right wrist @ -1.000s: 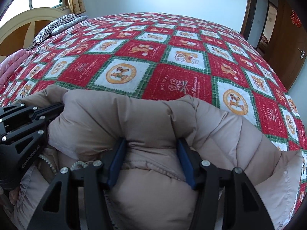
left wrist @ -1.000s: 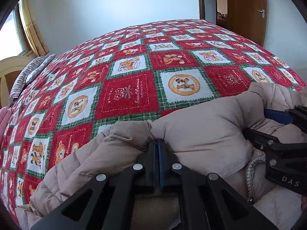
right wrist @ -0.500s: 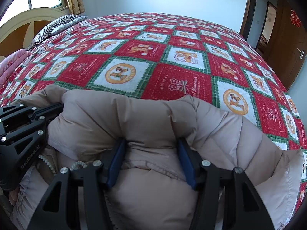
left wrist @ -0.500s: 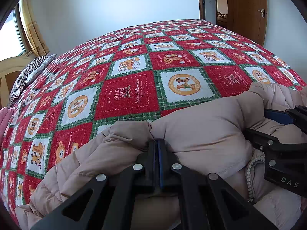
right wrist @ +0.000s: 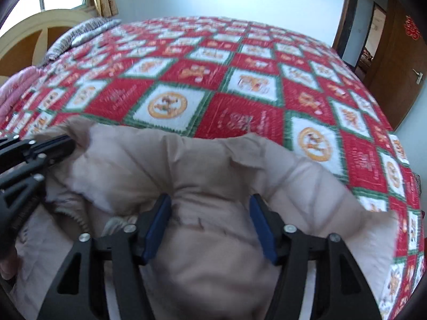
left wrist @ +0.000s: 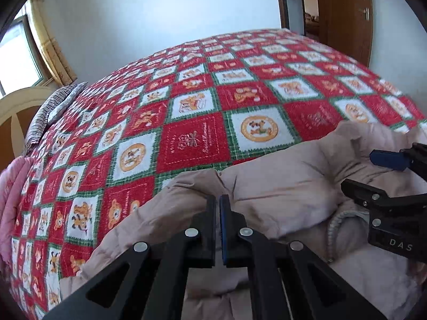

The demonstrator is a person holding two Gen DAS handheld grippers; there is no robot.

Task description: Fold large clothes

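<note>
Left gripper [left wrist: 218, 202], nearest the left wrist lens: black fingers with blue pads [left wrist: 223, 226] almost pressed together, only a thin slit between; they meet at a fold of the beige quilted puffer jacket [left wrist: 280, 186], though the pinch point itself is partly hidden.

Right gripper [right wrist: 209, 205]: fingers spread wide, blue pads [right wrist: 156, 229] on either side of a thick bulge of the jacket [right wrist: 208, 253], which fills the gap between them. Grip pressure not discernible; frame blurred. The same gripper shows at the right edge of the left wrist view [left wrist: 384, 176], pads apart, jacket cloth around them.

Jacket lies bunched at the near edge of the bed, rumpled, a ribbed cuff [left wrist: 336, 221] showing between the two grippers.

Beyond: red, white and green patchwork bedspread with cartoon squares [left wrist: 194, 144] covers the bed. Pink quilted bedding [left wrist: 10, 192] far left; striped pillow [left wrist: 50, 109] near the cream headboard [right wrist: 45, 26]. Brown wooden door [right wrist: 397, 61] far right.
</note>
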